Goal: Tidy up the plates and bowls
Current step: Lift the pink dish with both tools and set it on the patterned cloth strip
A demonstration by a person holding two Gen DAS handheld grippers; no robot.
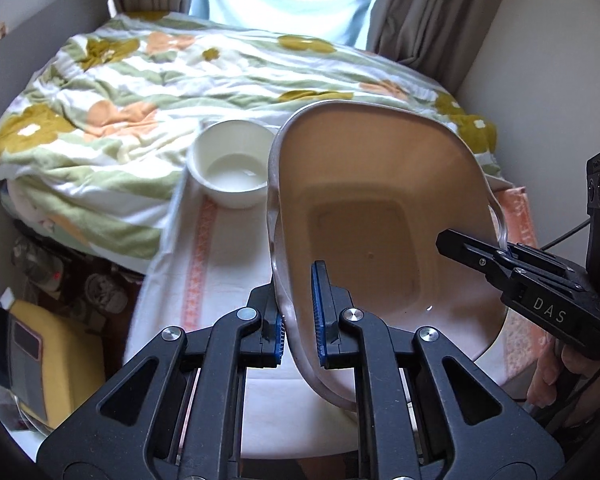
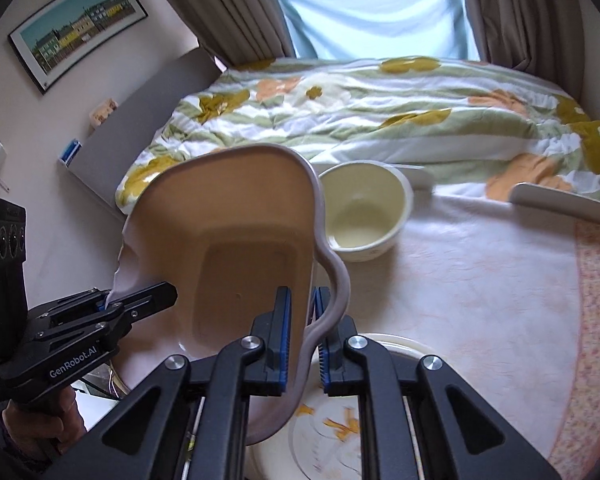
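We clamp our left black two-finger gripper (image 1: 300, 312) and right black two-finger gripper (image 2: 302, 336) closed, both angled downward, gripping opposite rims.

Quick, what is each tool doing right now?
Left tool: closed on one rim of the tan dish.
Right tool: closed on the opposite rim of that dish.

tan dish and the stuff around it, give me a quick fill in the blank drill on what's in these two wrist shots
1. The tan dish is gripped on its rim by ____ grippers, the left gripper and the right gripper.
2. The round bowl beyond the dish is ____ inside.
3. Below the lifted dish, in the right wrist view, lies a plate with ____ markings.
4. The bed past the table is covered by a ____-patterned blanket.

Missing words: two; empty; orange; flower
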